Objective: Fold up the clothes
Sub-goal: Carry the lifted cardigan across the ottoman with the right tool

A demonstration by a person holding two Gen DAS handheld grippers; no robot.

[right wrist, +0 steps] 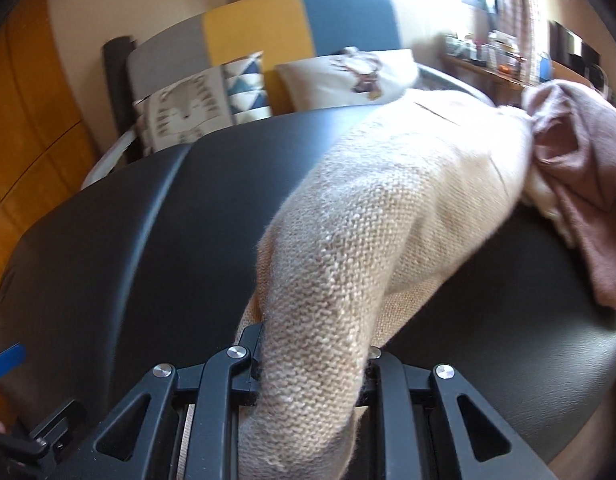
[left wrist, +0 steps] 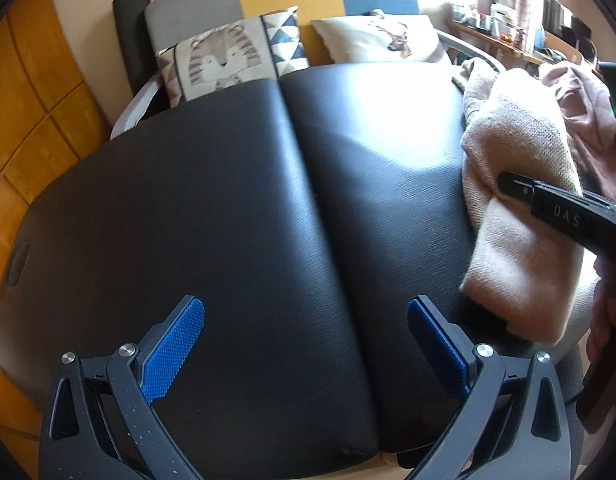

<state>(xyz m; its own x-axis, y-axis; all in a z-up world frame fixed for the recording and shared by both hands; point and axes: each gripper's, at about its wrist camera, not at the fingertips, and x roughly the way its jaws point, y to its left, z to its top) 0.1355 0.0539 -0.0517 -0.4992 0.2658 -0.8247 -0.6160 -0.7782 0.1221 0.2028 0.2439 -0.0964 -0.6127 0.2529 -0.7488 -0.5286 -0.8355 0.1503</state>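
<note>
Now the right tongs (right wrist: pixel 308 364) clamp the beige sweater (right wrist: pixel 388 208); the left tongs (left wrist: pixel 305 344) gape nearby.

Black padded table (left wrist: pixel 235 200); behind it 3 cushions: tiger (left wrist: pixel 219 62), triangle-patterned (left wrist: pixel 285 38), deer (left wrist: pixel 384 38).

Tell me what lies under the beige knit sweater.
Black padded table under the beige knit sweater, whose near end is clamped in the right hand-held gripper. The patch directly beneath is covered.
</note>
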